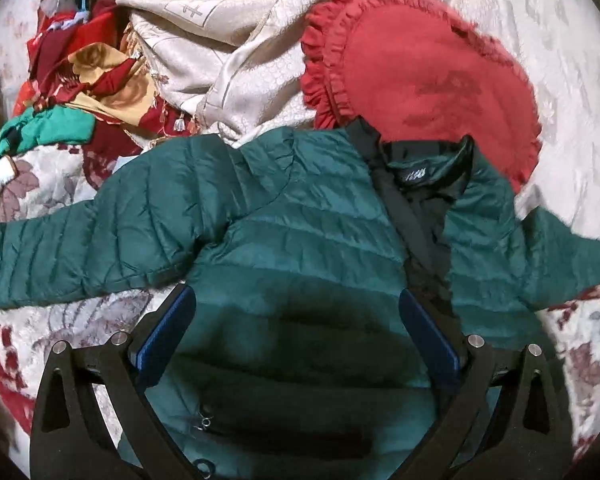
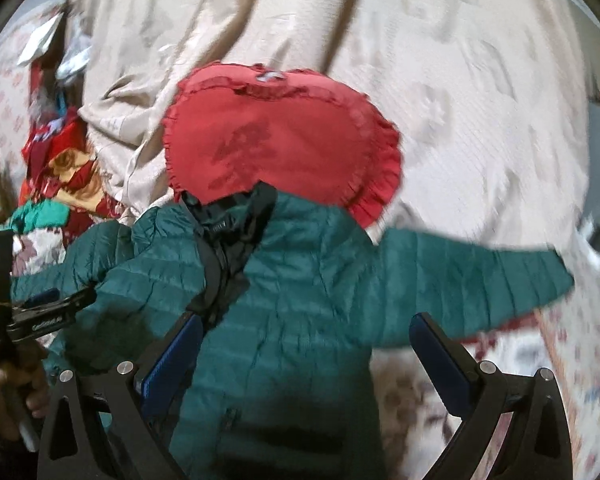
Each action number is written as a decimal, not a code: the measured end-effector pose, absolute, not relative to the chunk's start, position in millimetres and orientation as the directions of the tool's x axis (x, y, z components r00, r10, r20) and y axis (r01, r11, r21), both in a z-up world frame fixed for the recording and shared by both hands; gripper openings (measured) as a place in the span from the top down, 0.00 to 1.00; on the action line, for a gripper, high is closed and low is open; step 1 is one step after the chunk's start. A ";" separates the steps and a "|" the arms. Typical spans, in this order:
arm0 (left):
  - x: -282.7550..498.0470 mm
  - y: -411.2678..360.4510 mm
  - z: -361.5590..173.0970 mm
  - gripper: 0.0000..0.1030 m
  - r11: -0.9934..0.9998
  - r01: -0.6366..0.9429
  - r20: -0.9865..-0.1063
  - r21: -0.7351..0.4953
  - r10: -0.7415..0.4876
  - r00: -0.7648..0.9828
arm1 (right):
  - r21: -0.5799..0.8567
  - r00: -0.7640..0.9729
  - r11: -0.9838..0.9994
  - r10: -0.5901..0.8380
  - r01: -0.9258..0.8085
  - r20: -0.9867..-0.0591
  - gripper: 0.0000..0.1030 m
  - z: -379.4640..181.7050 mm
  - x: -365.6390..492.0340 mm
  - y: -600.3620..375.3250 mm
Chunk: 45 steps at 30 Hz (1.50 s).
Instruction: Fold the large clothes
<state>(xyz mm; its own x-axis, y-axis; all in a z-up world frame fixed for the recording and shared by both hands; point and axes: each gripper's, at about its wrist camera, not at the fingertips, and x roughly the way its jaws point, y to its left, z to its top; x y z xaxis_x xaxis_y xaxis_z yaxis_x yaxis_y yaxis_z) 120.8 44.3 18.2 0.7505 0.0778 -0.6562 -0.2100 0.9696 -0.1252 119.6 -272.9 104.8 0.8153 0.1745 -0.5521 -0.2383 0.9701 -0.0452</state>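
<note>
My left gripper (image 1: 296, 300) hangs over the green jacket (image 1: 300, 240), jaws wide apart and holding nothing. My right gripper (image 2: 306, 328) is likewise fully spread and empty, above the jacket's right half. The jacket lies front up on the bed (image 1: 560, 80), both sleeves stretched sideways, its dark collar (image 1: 424, 168) overlapping the red frilled cushion (image 1: 420, 76). Crumpled clothes (image 1: 96, 80) are piled at the far left. In the right view, a hand (image 2: 4, 396) grips the left tool's handle.
</note>
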 end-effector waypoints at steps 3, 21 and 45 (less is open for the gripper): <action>131.9 36.9 10.1 0.01 0.973 -0.206 -0.688 -0.101 0.081 0.721 | -0.031 0.802 0.976 0.160 -0.217 -0.575 0.00 80.1 128.1 -272.2; 138.1 11.8 1.1 0.01 0.989 -0.145 -0.694 0.013 0.114 0.711 | 0.033 0.716 0.969 0.203 -0.244 -0.668 0.00 55.9 135.9 -264.8; 138.6 13.3 -3.4 0.01 0.988 -0.154 -0.702 0.020 0.123 0.702 | 0.029 0.718 0.979 0.166 -0.200 -0.676 0.00 52.4 139.5 -274.5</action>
<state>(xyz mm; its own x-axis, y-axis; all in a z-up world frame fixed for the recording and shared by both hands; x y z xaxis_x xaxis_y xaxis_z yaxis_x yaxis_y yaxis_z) 138.6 13.3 -3.4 0.7017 0.1232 -0.7018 -0.1535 0.9879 0.0199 139.5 -274.5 52.4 0.7177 0.1665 -0.6761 -0.1996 0.9794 0.0293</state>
